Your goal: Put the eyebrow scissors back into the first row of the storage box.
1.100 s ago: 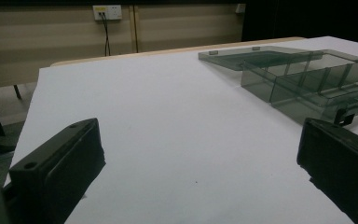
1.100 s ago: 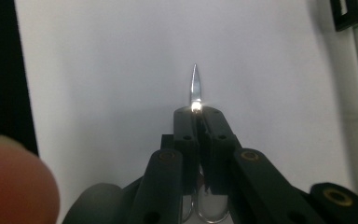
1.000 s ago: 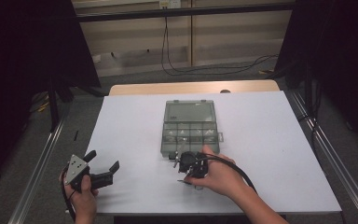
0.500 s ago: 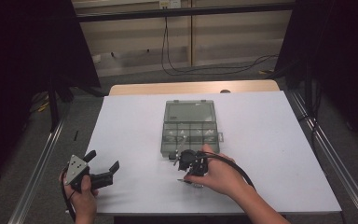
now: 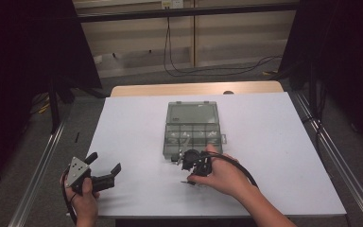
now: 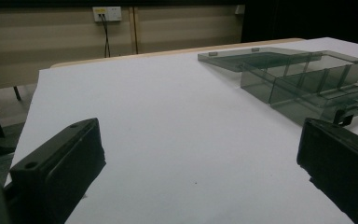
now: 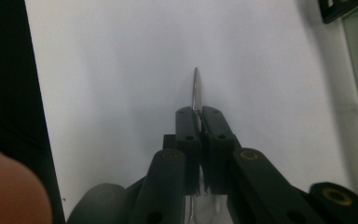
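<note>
An open grey see-through compartment box (image 5: 192, 124) lies mid-table, its lid folded back; it also appears in the left gripper view (image 6: 307, 79). My right gripper (image 5: 177, 161), held in a hand just in front of the box, points toward the table's left. In the right gripper view its jaws (image 7: 198, 112) are shut on a thin silver metal piece (image 7: 196, 88), seen edge-on and sticking out past the tips above the white surface. My left gripper (image 5: 105, 161) rests at the front left, open, with nothing between its fingers (image 6: 60, 158).
The white table (image 5: 274, 142) has a wooden strip along its far edge. Metal rails run along both sides. A cable loops from the right gripper across the table by the person's wrist. Dark curtains and floor cables lie beyond.
The right hand and its gripper have edged slightly toward the box. The left gripper has stayed put.
</note>
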`<state>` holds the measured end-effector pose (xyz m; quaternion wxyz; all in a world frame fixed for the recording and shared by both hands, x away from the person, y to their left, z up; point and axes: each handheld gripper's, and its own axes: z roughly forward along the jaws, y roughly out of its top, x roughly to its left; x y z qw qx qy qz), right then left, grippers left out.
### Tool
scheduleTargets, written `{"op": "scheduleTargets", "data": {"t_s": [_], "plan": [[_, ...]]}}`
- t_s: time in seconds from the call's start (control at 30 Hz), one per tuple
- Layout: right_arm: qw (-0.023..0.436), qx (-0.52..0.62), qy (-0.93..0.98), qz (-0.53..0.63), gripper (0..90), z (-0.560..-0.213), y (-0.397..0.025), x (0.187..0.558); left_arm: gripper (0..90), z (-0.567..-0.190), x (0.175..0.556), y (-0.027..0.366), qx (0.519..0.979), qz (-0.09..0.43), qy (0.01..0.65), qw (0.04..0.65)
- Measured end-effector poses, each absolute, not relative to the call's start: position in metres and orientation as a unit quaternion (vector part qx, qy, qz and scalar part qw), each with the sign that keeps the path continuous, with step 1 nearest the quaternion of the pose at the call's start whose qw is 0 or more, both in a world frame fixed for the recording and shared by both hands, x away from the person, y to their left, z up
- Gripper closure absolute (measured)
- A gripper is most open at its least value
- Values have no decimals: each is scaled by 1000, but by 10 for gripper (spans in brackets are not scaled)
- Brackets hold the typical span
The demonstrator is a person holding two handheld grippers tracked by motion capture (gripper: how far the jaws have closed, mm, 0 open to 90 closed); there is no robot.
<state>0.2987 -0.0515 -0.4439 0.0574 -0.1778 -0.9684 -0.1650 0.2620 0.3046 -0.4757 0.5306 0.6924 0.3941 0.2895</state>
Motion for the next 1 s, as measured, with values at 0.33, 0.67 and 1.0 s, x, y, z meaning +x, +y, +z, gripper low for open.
{"op": "scheduleTargets", "data": {"t_s": [0.33, 0.67, 1.0], "plan": [[41, -167, -973, -152, 876, -443, -50, 298, 2, -476, 262, 304, 688, 290, 399, 532], [28, -150, -978, -140, 896, -444, -46, 292, 2, -476, 262, 304, 687, 289, 400, 534], [23, -151, -975, -162, 896, -435, -53, 296, 2, -476, 261, 304, 689, 291, 398, 532]]}}
